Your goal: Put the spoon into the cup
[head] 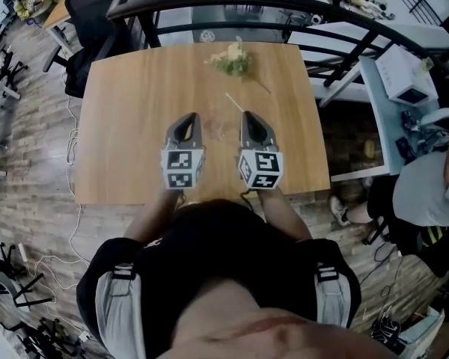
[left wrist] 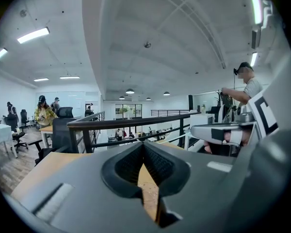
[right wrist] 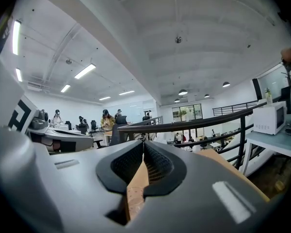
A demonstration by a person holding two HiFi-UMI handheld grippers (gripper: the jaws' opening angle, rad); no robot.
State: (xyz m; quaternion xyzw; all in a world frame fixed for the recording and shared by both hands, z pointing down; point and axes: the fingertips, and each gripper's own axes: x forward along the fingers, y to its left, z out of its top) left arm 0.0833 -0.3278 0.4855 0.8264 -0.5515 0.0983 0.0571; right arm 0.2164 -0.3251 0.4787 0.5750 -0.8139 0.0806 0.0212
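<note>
The left gripper (head: pixel 190 117) and right gripper (head: pixel 248 115), jaws together and empty, sit mid-frame while the spoon (head: pixel 235 102) lies on the table (head: pixel 120 126) just above the right one, likely light, stiff, slippery, so pinch mid-handle.

An open-plan office that doubles as a lab workspace: a black railing (head: pixel 284 1) runs past the wooden table (head: pixel 135 126), with a swivel chair (head: pixel 90 10) and more desks beyond. Long strip lights (left wrist: pixel 33 35) line the white ceiling, people (left wrist: pixel 42 111) stand at far desks, a microwave (right wrist: pixel 267 119) sits on a side bench (right wrist: pixel 276 142), and cables (head: pixel 72 234) trail over the wood-plank floor (head: pixel 30 126)
</note>
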